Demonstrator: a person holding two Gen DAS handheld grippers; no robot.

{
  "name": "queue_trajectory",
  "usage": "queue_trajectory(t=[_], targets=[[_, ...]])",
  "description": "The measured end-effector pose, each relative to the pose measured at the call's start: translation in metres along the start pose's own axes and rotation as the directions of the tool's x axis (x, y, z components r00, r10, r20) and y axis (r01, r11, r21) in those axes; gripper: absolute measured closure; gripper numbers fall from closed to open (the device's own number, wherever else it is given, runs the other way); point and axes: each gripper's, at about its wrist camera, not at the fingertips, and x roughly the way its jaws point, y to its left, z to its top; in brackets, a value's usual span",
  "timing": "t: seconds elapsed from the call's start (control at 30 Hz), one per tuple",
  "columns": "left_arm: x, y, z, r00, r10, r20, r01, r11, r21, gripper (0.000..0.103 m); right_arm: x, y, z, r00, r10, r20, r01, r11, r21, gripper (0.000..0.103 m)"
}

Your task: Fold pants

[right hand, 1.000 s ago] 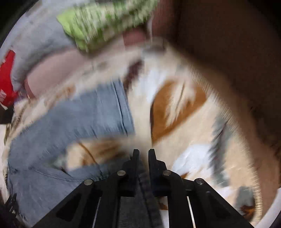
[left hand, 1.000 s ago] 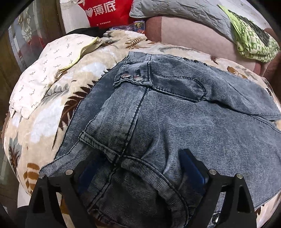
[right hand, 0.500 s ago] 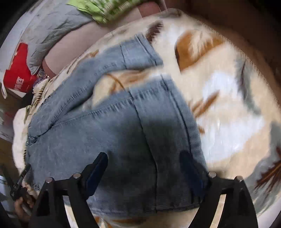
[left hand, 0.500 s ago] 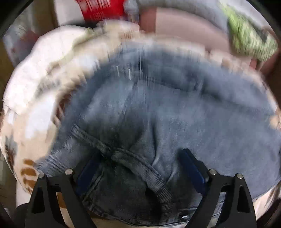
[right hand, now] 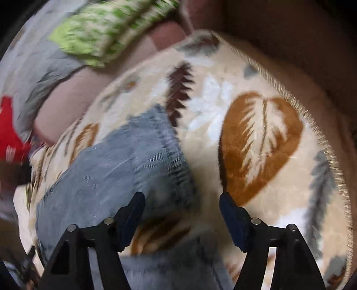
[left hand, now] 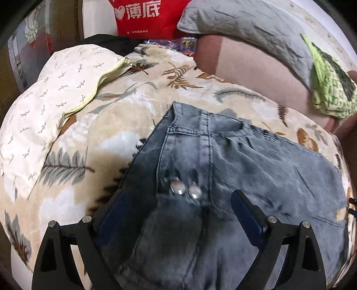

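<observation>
Grey-blue denim pants (left hand: 256, 169) lie on a leaf-print blanket (left hand: 138, 107). In the left wrist view the waistband and two metal buttons (left hand: 185, 189) face me. My left gripper (left hand: 178, 207) is open, its jaws spread over the button area, holding nothing. In the right wrist view a pant leg with its hem (right hand: 133, 160) lies on the blanket (right hand: 256, 145). My right gripper (right hand: 181, 207) is open and empty just above the hem edge; another denim part (right hand: 178, 267) shows at the bottom.
A cream patterned pillow (left hand: 44, 93) lies at the left. A red bag (left hand: 142, 15), a grey quilted cushion (left hand: 241, 26), a pink cushion (left hand: 245, 64) and a green cloth (left hand: 330, 89) sit at the back. The blanket's fringed edge (right hand: 330, 151) runs along the right.
The right gripper opened and let go of the pant leg, then shifted toward the hem. The left gripper, open throughout, moved up the pants to the waistband buttons.
</observation>
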Motion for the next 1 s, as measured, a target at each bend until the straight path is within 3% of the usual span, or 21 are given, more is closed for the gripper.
queue_trajectory(t=[0.07, 0.13, 0.2, 0.3, 0.37, 0.43, 0.47, 0.5, 0.57, 0.6, 0.63, 0.7, 0.77, 0.83, 0.9, 1.0], targets=[[0.007, 0.001, 0.001, 1.000, 0.006, -0.023, -0.006, 1.000, 0.000, 0.009, 0.015, 0.000, 0.004, 0.999, 0.011, -0.035, -0.011, 1.000, 0.001, 0.056], [0.012, 0.002, -0.001, 0.999, 0.009, -0.032, -0.009, 1.000, 0.007, 0.009, 0.012, 0.019, -0.001, 0.999, -0.019, -0.043, 0.014, 0.993, -0.113, 0.090], [0.014, 0.002, 0.001, 0.999, 0.015, -0.029, -0.015, 1.000, 0.008, 0.009, 0.000, 0.029, -0.004, 0.999, -0.053, -0.005, 0.051, 0.984, -0.168, 0.091], [0.016, 0.003, 0.007, 0.999, 0.004, -0.033, -0.004, 1.000, -0.019, 0.009, -0.028, 0.033, -0.004, 0.989, -0.105, 0.100, 0.123, 0.973, -0.195, 0.092], [0.018, 0.005, 0.014, 0.999, 0.003, -0.033, -0.004, 0.999, -0.032, 0.009, -0.011, 0.030, -0.007, 0.981, -0.175, 0.085, 0.190, 0.956, -0.224, 0.092], [0.020, 0.007, 0.020, 0.999, 0.009, -0.039, -0.011, 0.999, -0.048, 0.009, 0.018, 0.029, -0.014, 0.981, -0.191, 0.026, 0.192, 0.948, -0.254, 0.087], [0.021, 0.009, 0.024, 0.999, 0.009, -0.040, -0.011, 0.998, -0.055, 0.009, 0.016, 0.030, -0.016, 0.980, -0.191, 0.061, 0.200, 0.945, -0.259, 0.086], [0.022, 0.011, 0.029, 0.999, 0.011, -0.041, -0.014, 0.998, -0.060, 0.009, 0.012, 0.030, -0.013, 0.981, -0.184, 0.060, 0.193, 0.952, -0.237, 0.085], [0.023, 0.012, 0.043, 0.999, 0.020, -0.035, -0.022, 0.998, -0.060, 0.009, 0.006, 0.027, -0.005, 0.993, -0.120, 0.013, 0.121, 0.975, -0.188, 0.067], [0.023, 0.013, 0.051, 0.999, 0.023, -0.024, -0.024, 0.998, -0.059, 0.009, 0.000, 0.025, -0.002, 0.996, -0.094, 0.012, 0.094, 0.981, -0.167, 0.053], [0.024, 0.014, 0.062, 1.000, 0.023, -0.004, -0.023, 0.998, -0.061, 0.009, -0.009, 0.025, 0.003, 0.995, -0.087, 0.038, 0.092, 0.983, -0.158, 0.048], [0.030, 0.016, 0.082, 1.000, 0.011, 0.013, -0.010, 0.996, -0.090, 0.009, -0.026, 0.027, 0.015, 0.992, -0.074, 0.107, 0.090, 0.984, -0.152, 0.044], [0.043, 0.016, 0.100, 1.000, -0.022, 0.000, 0.022, 0.993, -0.117, 0.010, -0.029, 0.028, 0.031, 0.992, -0.020, 0.126, 0.035, 0.992, -0.123, 0.042], [0.060, 0.013, 0.114, 0.996, -0.088, -0.015, 0.084, 0.985, -0.147, 0.017, -0.022, 0.030, 0.049, 0.994, 0.046, 0.096, -0.036, 0.993, -0.108, 0.043], [0.077, 0.007, 0.122, 0.995, -0.090, -0.040, 0.084, 0.987, -0.135, 0.046, -0.011, 0.033, 0.064, 0.994, 0.079, 0.069, -0.073, 0.994, -0.083, 0.043], [0.099, 0.004, 0.126, 0.993, -0.082, -0.083, 0.071, 0.989, -0.131, 0.053, 0.006, 0.044, 0.084, 0.994, 0.092, 0.052, -0.087, 0.992, -0.086, 0.043]])
